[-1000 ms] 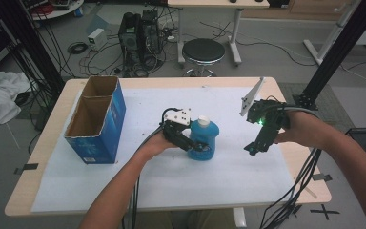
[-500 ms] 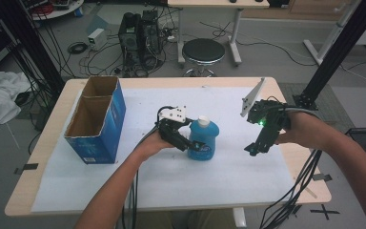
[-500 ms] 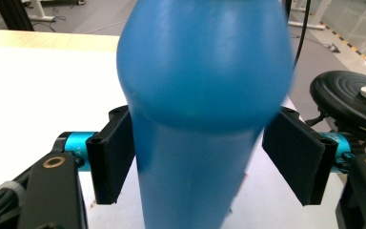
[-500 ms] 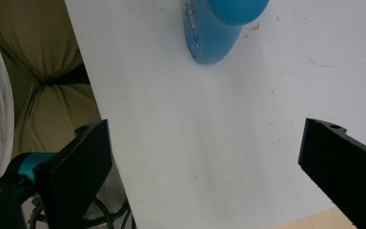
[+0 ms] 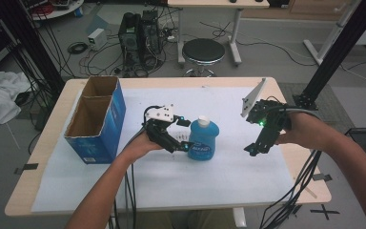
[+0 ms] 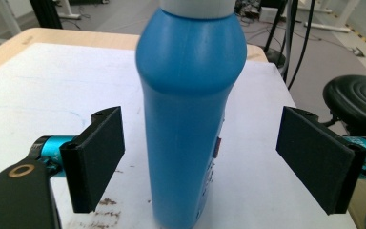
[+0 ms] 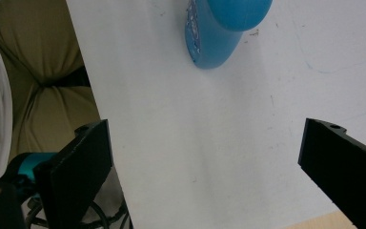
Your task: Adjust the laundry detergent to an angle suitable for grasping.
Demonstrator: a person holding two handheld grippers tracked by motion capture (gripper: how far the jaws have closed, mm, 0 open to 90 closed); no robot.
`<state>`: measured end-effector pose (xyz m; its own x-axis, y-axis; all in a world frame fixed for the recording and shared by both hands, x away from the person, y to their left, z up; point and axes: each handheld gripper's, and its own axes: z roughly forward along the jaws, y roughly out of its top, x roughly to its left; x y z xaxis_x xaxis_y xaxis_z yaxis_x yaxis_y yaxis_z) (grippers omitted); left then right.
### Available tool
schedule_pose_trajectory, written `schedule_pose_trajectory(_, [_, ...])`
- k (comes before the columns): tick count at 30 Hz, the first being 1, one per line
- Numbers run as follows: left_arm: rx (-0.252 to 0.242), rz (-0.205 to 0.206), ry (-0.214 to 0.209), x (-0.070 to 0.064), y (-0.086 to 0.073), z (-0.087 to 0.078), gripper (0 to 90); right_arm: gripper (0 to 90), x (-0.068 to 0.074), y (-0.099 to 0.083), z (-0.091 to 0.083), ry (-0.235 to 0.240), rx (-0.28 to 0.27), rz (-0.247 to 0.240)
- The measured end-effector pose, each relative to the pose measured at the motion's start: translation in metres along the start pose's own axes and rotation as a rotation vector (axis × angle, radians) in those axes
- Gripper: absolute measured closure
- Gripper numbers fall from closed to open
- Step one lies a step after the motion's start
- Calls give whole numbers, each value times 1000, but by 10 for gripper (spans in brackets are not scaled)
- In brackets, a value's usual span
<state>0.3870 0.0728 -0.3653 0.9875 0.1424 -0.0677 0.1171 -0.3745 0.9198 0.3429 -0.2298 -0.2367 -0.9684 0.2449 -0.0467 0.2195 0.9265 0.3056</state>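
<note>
So the blue bottle point(image 5: 203, 139) is standing upright on the white sheet point(image 5: 219, 181), and the left gripper point(image 5: 185, 134) has it sitting right between its pads, jaws spread wide with a clear gap on both sides, so nothing's clamped yet. In the left gripper view the bottle point(image 6: 190, 105) runs straight up through the middle, a bit nearer the left pad than the right one, white cap cut off at the top. That's the bit that matters, I'd say: its long axis is vertical and the jaws sit level either side of its body, so closing should be about all a grab needs. The right gripper point(image 5: 253, 149) is well off to the bottle's other side, pointing down at the sheet, also wide open and holding nothing; from its own camera the bottle point(image 7: 221, 28) is way out ahead, past the tips. The left one is clearly the nearer. There's a white label on the bottle's front with some lettering, but it's too blurry for me to read. A blue cardboard box point(image 5: 97, 119) sits behind the left hand, open at the top.
</note>
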Motion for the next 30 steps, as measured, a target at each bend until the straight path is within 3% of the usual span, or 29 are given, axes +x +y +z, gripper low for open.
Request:
schedule_pose_trajectory(8, [-9,-69,76,4,0,-21,166,33,1,-2,0,0,-3,3])
schedule_pose_trajectory(10, [-15,-50,97,4,1,-27,166,33,1,-1,0,0,-5,4])
schedule_pose_trajectory(12, [-33,-56,113,2,2,-30,166,33,0,-1,1,2,-7,-6])
schedule_pose_trajectory(16, [-25,-36,134,3,5,-38,166,33,-1,-1,1,3,-9,-7])
schedule_pose_trajectory(17, [-35,-51,132,3,6,-39,166,33,-1,-1,1,4,-10,-8])
schedule_pose_trajectory(19, [-26,-39,143,4,8,-44,166,33,-1,-1,1,5,-11,-10])
schedule_pose_trajectory(20, [-42,-57,143,4,8,-45,166,33,-2,-1,1,6,-10,-11])
schedule_pose_trajectory(21, [-26,-37,148,5,9,-48,166,33,-2,-1,1,6,-10,-11])
schedule_pose_trajectory(23, [-38,-58,155,4,10,-49,166,33,-2,-1,1,4,-13,-9])
schedule_pose_trajectory(25, [-12,-46,156,7,11,-52,166,33,-2,-1,1,4,-15,-9])
schedule_pose_trajectory(26, [-22,-64,160,6,11,-52,166,33,-2,-1,1,5,-16,-10])
schedule_pose_trajectory(30, [13,-60,186,8,14,-56,166,33,-2,-1,1,8,-11,-11])
